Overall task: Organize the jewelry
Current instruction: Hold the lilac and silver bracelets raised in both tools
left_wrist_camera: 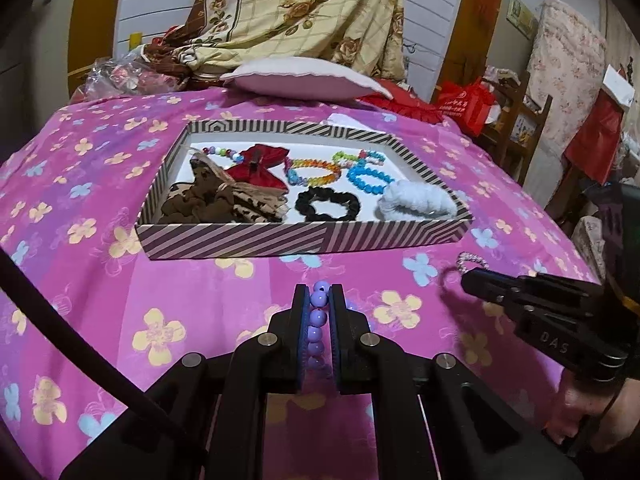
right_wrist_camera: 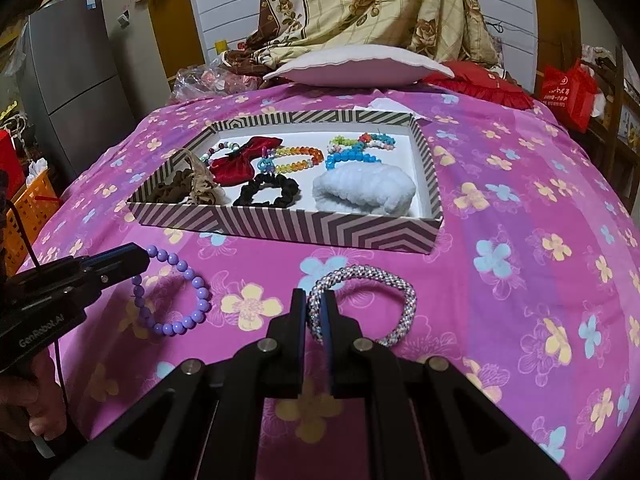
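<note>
Both cameras sit low and close over the pink flowered cloth (left_wrist_camera: 120,280), looking forward along their own fingers toward the striped box (left_wrist_camera: 256,242) and the far pillow (left_wrist_camera: 304,80). The left view stands left of the right; each catches the other gripper at its edge.

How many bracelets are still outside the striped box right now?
2. The purple bead bracelet is clamped in the left gripper; the silver woven bracelet is clamped in the right gripper. Both are in front of the striped box.
</note>
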`<state>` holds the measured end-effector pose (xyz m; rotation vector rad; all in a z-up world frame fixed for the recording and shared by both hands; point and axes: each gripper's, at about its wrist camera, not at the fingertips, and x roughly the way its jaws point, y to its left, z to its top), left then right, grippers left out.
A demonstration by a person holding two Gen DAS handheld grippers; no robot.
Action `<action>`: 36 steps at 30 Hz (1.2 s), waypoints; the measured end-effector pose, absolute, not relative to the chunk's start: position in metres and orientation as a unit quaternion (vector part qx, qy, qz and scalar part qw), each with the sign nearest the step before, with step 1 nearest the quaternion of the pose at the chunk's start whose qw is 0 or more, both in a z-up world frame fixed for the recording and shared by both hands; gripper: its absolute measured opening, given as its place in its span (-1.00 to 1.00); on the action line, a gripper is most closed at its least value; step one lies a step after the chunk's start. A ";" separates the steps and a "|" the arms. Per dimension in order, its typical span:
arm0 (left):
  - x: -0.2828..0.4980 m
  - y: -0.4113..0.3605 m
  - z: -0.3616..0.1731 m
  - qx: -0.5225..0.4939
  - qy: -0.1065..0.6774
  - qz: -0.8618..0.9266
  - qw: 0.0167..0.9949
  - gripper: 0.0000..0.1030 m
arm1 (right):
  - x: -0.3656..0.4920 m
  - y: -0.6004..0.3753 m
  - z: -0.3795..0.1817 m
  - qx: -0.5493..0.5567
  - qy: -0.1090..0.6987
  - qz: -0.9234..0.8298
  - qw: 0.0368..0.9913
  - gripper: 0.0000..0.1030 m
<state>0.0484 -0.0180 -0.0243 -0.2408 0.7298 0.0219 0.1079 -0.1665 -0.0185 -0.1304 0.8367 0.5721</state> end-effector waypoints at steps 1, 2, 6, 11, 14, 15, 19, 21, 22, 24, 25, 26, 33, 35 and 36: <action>0.048 -0.017 -0.025 -0.117 0.357 0.014 0.927 -0.88 | 0.108 -0.166 -0.018 -0.063 0.401 0.274 0.872 -0.86; 0.048 -0.017 -0.025 -0.116 0.358 0.017 0.926 -0.88 | 0.107 -0.165 -0.019 -0.064 0.401 0.275 0.871 -0.86; 0.048 -0.015 -0.025 -0.117 0.357 0.021 0.926 -0.88 | 0.107 -0.165 -0.019 -0.068 0.402 0.272 0.872 -0.86; 0.048 -0.015 -0.026 -0.115 0.358 0.023 0.926 -0.88 | 0.107 -0.164 -0.020 -0.072 0.402 0.268 0.873 -0.86; 0.048 -0.015 -0.025 -0.115 0.356 0.025 0.927 -0.88 | 0.107 -0.164 -0.020 -0.073 0.403 0.269 0.872 -0.86; 0.048 -0.015 -0.025 -0.114 0.356 0.025 0.927 -0.88 | 0.107 -0.163 -0.020 -0.074 0.403 0.269 0.872 -0.86; 0.047 -0.015 -0.025 -0.112 0.355 0.026 0.928 -0.88 | 0.107 -0.164 -0.020 -0.074 0.402 0.269 0.872 -0.86; 0.047 -0.015 -0.025 -0.112 0.355 0.026 0.928 -0.88 | 0.107 -0.163 -0.020 -0.074 0.403 0.268 0.872 -0.86; 0.047 -0.015 -0.025 -0.111 0.355 0.027 0.928 -0.88 | 0.107 -0.164 -0.020 -0.074 0.403 0.268 0.872 -0.86; 0.047 -0.016 -0.025 -0.111 0.355 0.026 0.928 -0.88 | 0.106 -0.163 -0.020 -0.075 0.403 0.268 0.872 -0.86; 0.047 -0.016 -0.025 -0.110 0.355 0.027 0.928 -0.88 | 0.107 -0.163 -0.020 -0.076 0.403 0.268 0.872 -0.86; 0.046 -0.016 -0.025 -0.109 0.355 0.027 0.928 -0.88 | 0.107 -0.163 -0.020 -0.076 0.403 0.268 0.872 -0.86; 0.046 -0.017 -0.025 -0.107 0.355 0.028 0.928 -0.88 | 0.106 -0.163 -0.020 -0.076 0.403 0.268 0.871 -0.86; 0.046 -0.017 -0.025 -0.105 0.356 0.030 0.928 -0.88 | 0.106 -0.163 -0.021 -0.076 0.403 0.268 0.871 -0.86; 0.046 -0.017 -0.025 -0.105 0.356 0.031 0.928 -0.88 | 0.106 -0.163 -0.020 -0.077 0.403 0.268 0.872 -0.86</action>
